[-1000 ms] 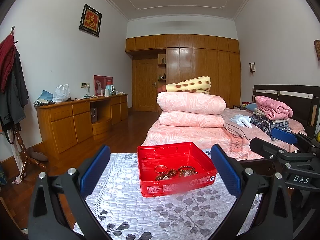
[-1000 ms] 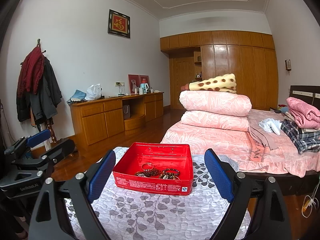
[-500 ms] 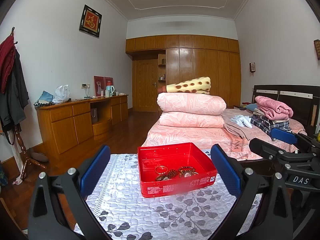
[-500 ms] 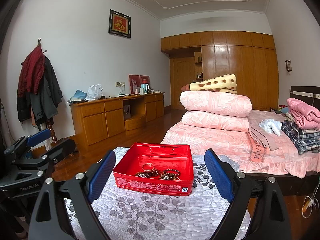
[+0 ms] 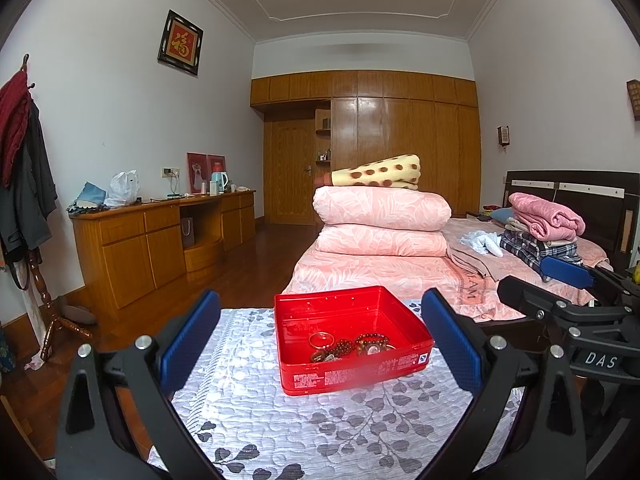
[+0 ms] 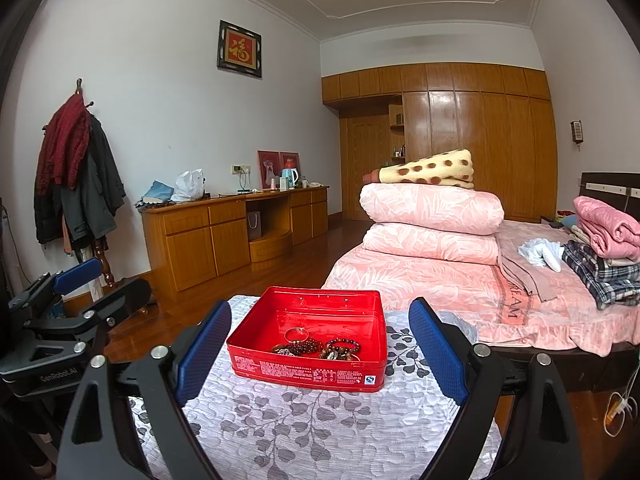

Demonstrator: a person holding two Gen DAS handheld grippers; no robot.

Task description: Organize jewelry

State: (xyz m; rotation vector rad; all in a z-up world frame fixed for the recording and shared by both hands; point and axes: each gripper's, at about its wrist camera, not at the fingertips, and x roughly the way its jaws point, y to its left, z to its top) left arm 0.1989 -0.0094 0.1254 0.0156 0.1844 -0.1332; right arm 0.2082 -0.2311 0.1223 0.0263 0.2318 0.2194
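A red open tin box stands on a table with a white leaf-patterned cloth. Inside lie a clear bangle and several dark bead bracelets. My left gripper is open and empty, held above the cloth just short of the box. My right gripper is open and empty, likewise in front of the box. Each gripper shows at the edge of the other's view, the right one and the left one.
A bed with folded pink quilts and piled clothes stands beyond the table to the right. A wooden sideboard runs along the left wall. A coat stand is at the left. Wooden floor lies between.
Both grippers stay open and almost still. The views have shifted only slightly; the box and jewelry have not moved.
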